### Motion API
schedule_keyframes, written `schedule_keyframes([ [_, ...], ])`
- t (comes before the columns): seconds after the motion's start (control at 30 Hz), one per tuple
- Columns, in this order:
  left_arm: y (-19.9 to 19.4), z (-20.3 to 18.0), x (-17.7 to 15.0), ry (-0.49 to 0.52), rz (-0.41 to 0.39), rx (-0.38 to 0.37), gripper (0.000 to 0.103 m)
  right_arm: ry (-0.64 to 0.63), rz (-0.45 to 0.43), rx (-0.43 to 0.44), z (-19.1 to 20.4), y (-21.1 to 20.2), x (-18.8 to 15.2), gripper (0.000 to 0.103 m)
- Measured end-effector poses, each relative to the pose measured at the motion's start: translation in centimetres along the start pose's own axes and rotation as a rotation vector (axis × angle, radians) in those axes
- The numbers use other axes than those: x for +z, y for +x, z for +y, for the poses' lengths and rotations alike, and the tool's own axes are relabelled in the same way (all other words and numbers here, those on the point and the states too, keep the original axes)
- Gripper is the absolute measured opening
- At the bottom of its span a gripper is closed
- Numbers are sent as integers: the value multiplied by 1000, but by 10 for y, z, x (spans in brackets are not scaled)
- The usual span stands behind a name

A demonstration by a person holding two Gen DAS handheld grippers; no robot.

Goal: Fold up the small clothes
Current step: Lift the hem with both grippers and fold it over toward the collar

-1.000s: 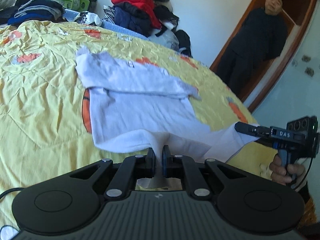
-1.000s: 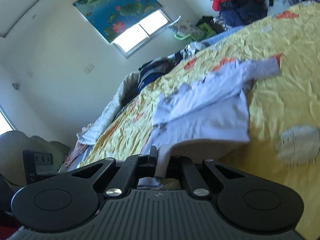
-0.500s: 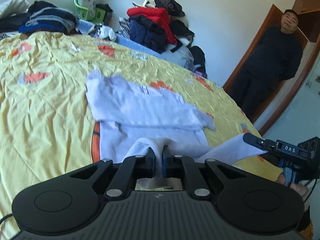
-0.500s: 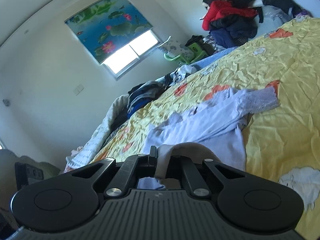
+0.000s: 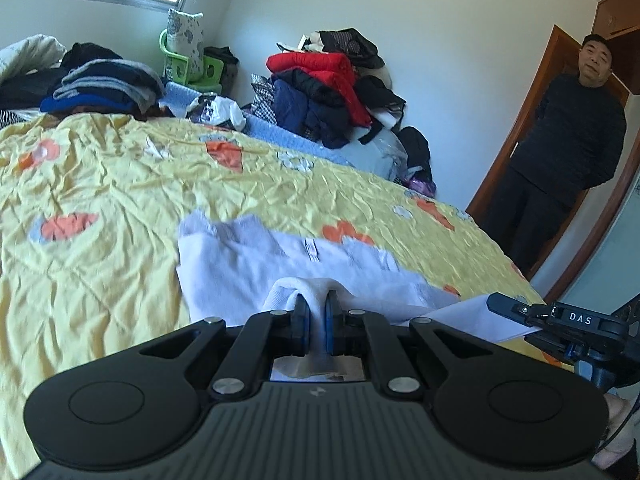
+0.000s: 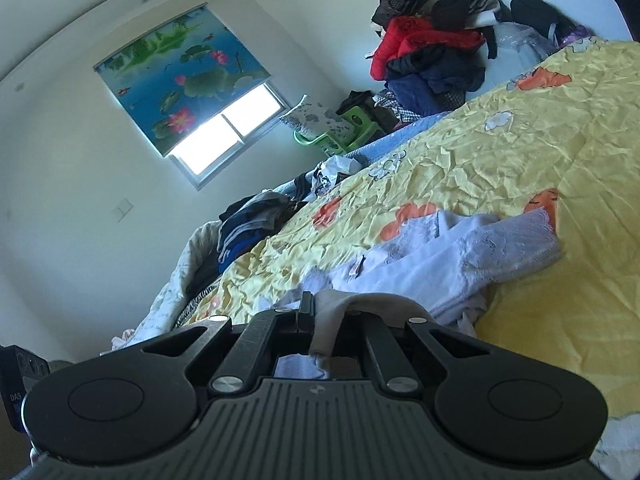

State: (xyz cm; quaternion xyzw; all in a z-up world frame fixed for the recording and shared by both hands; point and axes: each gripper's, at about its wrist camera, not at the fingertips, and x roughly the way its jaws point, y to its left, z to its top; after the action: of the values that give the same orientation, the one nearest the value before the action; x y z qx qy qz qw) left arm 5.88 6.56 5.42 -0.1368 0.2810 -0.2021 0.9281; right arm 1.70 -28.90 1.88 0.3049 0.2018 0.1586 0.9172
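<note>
A small white top (image 5: 256, 264) lies spread on the yellow bedspread (image 5: 100, 200), its sleeves folded across. My left gripper (image 5: 316, 312) is shut on a fold of the top's near hem, lifted off the bed. In the left wrist view my right gripper (image 5: 496, 304) shows at the right, pinching another corner of the same hem. From the right wrist view, the right gripper (image 6: 320, 316) is shut on white cloth that drapes over its fingers, with the top (image 6: 460, 256) and its lace cuff lying beyond.
Piles of clothes (image 5: 332, 88) and folded dark garments (image 5: 104, 84) crowd the bed's far end, beside a green basket (image 5: 188, 64). A person in dark clothes (image 5: 560, 148) stands in the doorway at right. A window with a lotus blind (image 6: 192, 92) is on the far wall.
Both grippers have carried the near hem forward over the top toward its far edge, so less of the top's body shows. Both views have tilted up toward the far wall.
</note>
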Motion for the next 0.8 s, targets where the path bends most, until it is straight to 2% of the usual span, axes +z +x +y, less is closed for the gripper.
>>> schedule_keyframes([
  [0.17, 15, 3, 9, 15, -2, 15, 7, -22, -9, -27, 2, 17, 7, 7],
  [0.4, 44, 10, 11, 20, 40, 55, 7, -26, -20, -76, 0, 41, 9, 7],
  [0.57, 69, 6, 5, 60, 62, 136, 7, -19, -15, -123, -9, 60, 5, 7],
  [0.8, 92, -4, -2, 143, 78, 217, 7, -104, 0, -219, -6, 82, 0, 7],
])
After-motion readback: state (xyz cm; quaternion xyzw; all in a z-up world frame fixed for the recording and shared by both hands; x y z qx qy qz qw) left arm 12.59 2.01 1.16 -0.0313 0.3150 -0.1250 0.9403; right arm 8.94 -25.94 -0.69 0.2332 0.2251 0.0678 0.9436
